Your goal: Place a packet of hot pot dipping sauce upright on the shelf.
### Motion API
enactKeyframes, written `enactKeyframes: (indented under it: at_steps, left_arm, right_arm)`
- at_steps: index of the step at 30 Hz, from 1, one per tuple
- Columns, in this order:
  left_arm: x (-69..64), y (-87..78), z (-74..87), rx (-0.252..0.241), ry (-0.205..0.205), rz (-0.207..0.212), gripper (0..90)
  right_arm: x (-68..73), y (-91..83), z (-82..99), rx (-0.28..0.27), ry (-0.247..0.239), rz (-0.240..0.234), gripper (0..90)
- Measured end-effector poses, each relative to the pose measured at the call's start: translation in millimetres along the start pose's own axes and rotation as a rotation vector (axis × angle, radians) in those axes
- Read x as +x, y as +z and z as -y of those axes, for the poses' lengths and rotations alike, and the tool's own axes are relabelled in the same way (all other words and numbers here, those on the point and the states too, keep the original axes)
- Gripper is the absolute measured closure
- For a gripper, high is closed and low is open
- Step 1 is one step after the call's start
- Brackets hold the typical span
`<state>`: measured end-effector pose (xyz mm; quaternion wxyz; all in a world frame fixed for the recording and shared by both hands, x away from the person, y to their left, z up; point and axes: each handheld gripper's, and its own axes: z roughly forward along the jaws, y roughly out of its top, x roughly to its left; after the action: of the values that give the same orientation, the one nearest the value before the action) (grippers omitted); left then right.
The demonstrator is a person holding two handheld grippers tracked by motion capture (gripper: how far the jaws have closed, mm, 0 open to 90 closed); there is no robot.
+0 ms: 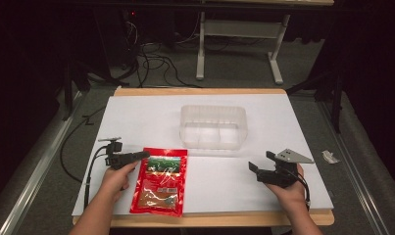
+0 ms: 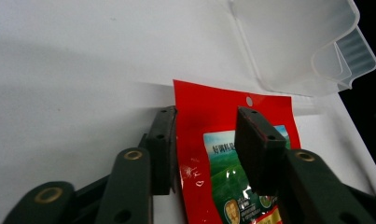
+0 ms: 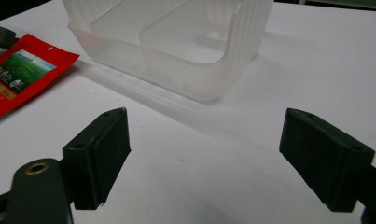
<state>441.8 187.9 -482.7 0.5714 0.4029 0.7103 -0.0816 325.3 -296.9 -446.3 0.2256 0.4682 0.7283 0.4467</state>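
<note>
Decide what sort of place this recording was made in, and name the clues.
Probably a lab or workshop set up for recording, not a home: a white-covered table on grey carpet, loose cables on the floor behind it, and a plain workbench frame in the dark background.

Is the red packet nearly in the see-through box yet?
Not yet. The red packet lies flat on the white table, and nothing is in the clear box. In hand: the left tongs straddle the packet's top corner, jaws not clamped. The right tongs wait open. Gripping, lifting and dropping in probably remain.
</note>
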Motion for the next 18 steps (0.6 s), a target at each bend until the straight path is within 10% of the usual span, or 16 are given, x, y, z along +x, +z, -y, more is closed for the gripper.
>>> enactKeyframes:
  at_steps: [10, 18]
  left_arm:
    - [-4.4, 1.1, 13.4, 0.04, 0.074, -0.008, 87.8]
    - [-15.4, -13.1, 17.8, 0.022, 0.147, 0.052, 90.0]
  right_arm:
    - [-1.3, -0.1, 0.1, 0.005, 0.002, 0.002, 17.0]
    - [0.2, 0.3, 0.5, 0.01, -0.003, 0.002, 17.3]
